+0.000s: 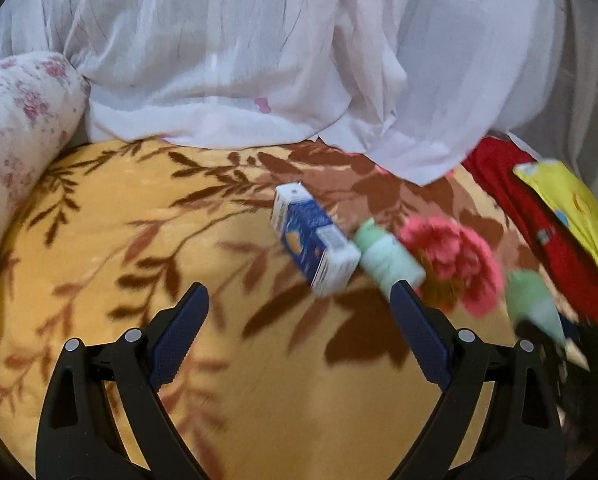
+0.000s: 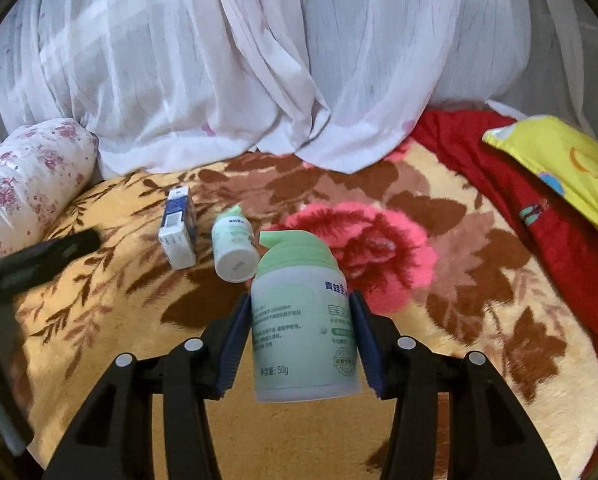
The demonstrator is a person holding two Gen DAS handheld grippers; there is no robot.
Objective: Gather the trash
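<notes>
My right gripper (image 2: 302, 330) is shut on a pale green pump bottle (image 2: 303, 320), upright and lifted above the blanket. That bottle (image 1: 533, 304) shows blurred at the right of the left wrist view. A smaller green bottle (image 2: 235, 246) lies on its side on the blanket, and a blue and white carton (image 2: 177, 230) lies just left of it. In the left wrist view the carton (image 1: 313, 238) and small bottle (image 1: 391, 260) lie ahead. My left gripper (image 1: 299, 300) is open, nothing between its fingers, its right fingertip near the small bottle.
A yellow blanket with brown leaves and a pink flower (image 2: 363, 248) covers the bed. White sheer curtain (image 2: 259, 72) hangs behind. A floral pillow (image 2: 35, 184) lies at the left. Red cloth (image 2: 499, 184) and a yellow pillow (image 2: 559, 164) lie at the right.
</notes>
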